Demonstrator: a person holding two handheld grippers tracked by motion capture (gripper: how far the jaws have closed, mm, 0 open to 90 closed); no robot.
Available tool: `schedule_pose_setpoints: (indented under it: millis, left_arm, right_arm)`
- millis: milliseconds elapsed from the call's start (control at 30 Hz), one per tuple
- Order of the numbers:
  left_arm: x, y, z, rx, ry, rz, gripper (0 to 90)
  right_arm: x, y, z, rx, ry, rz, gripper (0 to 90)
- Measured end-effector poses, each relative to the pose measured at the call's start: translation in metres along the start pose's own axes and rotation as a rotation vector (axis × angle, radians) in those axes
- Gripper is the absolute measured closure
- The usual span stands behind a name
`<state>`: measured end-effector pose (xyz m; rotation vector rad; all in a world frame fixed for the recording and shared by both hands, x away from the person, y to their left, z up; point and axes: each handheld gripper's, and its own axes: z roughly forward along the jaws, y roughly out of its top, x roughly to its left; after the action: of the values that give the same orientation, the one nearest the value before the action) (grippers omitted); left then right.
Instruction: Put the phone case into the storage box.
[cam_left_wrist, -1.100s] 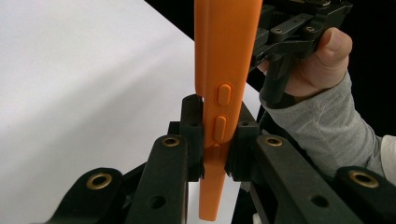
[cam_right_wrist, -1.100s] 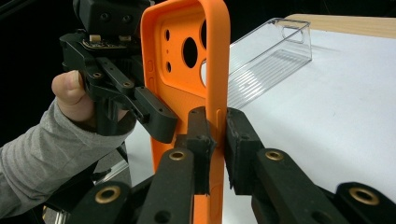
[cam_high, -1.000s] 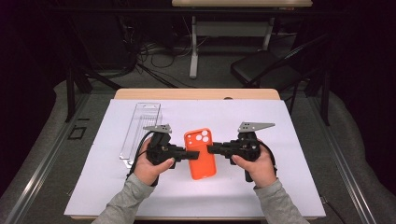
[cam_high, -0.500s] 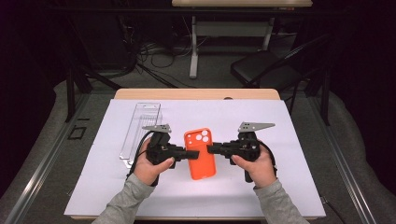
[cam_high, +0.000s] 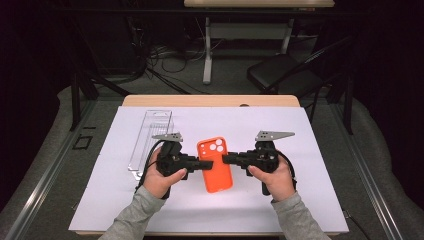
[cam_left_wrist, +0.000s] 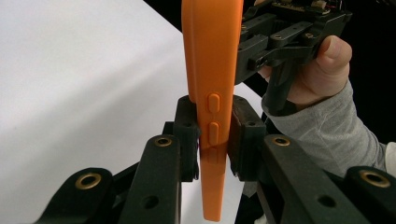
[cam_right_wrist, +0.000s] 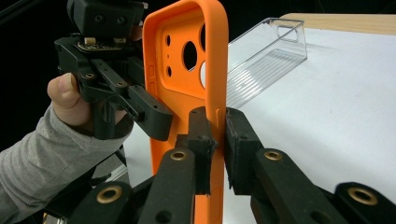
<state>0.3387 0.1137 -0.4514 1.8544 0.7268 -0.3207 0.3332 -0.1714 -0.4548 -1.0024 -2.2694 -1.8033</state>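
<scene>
You hold the orange phone case (cam_high: 215, 165) mid-table above the white sheet (cam_high: 100, 200), left gripper (cam_high: 202, 163) and right gripper (cam_high: 226, 159) clamped on opposite edges; keep both pinches even so it stays level.

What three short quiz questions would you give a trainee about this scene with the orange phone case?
1. True or false: the orange phone case is gripped from both sides.
2. What lies on the white sheet beyond the left gripper?
A. clear plastic box
B. mug
3. Which edge does the right gripper clamp, as the high view shows it?

Key: 1 true; 2 A; 3 the case's right edge.
</scene>
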Motion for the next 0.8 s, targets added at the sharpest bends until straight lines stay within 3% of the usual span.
schedule_pose_setpoints:
  millis: [500, 800]
  left_arm:
    - [0.0003, 0.0018, -0.0032, -0.031, 0.002, -0.017, 65.6]
    - [0.0009, 0.0033, -0.0071, -0.06, 0.032, -0.006, 59.6]
  right_arm:
    - [-0.0013, 0.0005, -0.0027, -0.013, -0.02, 0.002, 82.2]
    - [-0.0044, 0.0027, -0.0103, -0.033, -0.04, 0.014, 82.2]
